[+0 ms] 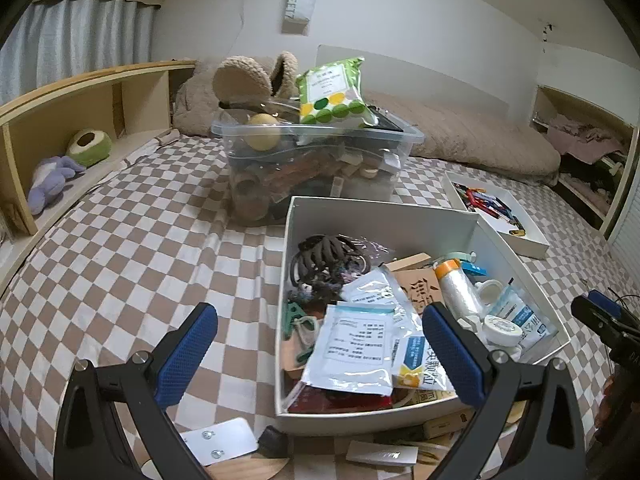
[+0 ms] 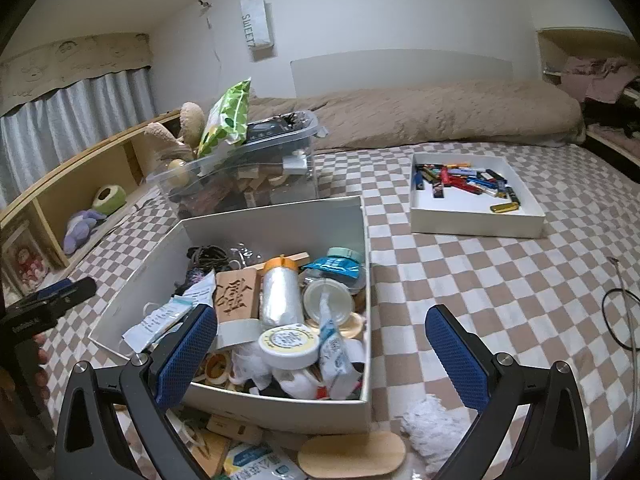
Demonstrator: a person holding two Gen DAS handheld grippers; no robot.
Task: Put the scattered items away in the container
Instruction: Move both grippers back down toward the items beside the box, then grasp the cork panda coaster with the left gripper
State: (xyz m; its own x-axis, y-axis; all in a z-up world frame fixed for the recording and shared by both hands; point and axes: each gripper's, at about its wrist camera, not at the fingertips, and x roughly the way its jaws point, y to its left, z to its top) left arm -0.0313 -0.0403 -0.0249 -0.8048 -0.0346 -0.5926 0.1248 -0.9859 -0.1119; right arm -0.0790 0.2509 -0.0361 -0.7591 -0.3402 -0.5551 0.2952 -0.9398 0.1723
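A white box (image 1: 384, 216) (image 2: 280, 220) sits on the checkered bed, full of packets, hair ties, a wooden block, a plastic roll and white jars. My left gripper (image 1: 320, 354) is open and empty, over the box's near left corner. My right gripper (image 2: 322, 354) is open and empty, over the box's near right corner. Scattered items lie in front of the box: a white card (image 1: 220, 442), a grey packet (image 1: 380, 454), a wooden oval board (image 2: 352, 456), a white fluffy piece (image 2: 430, 420) and a blue-white packet (image 2: 260, 466).
A clear bin (image 1: 316, 160) (image 2: 240, 176) piled with toys and a green bag stands behind the box. A shallow white tray (image 2: 476, 216) (image 1: 516, 232) of small colourful sticks lies to the right. A wooden shelf (image 1: 80, 120) runs along the left. A black cable (image 2: 616, 320) lies at right.
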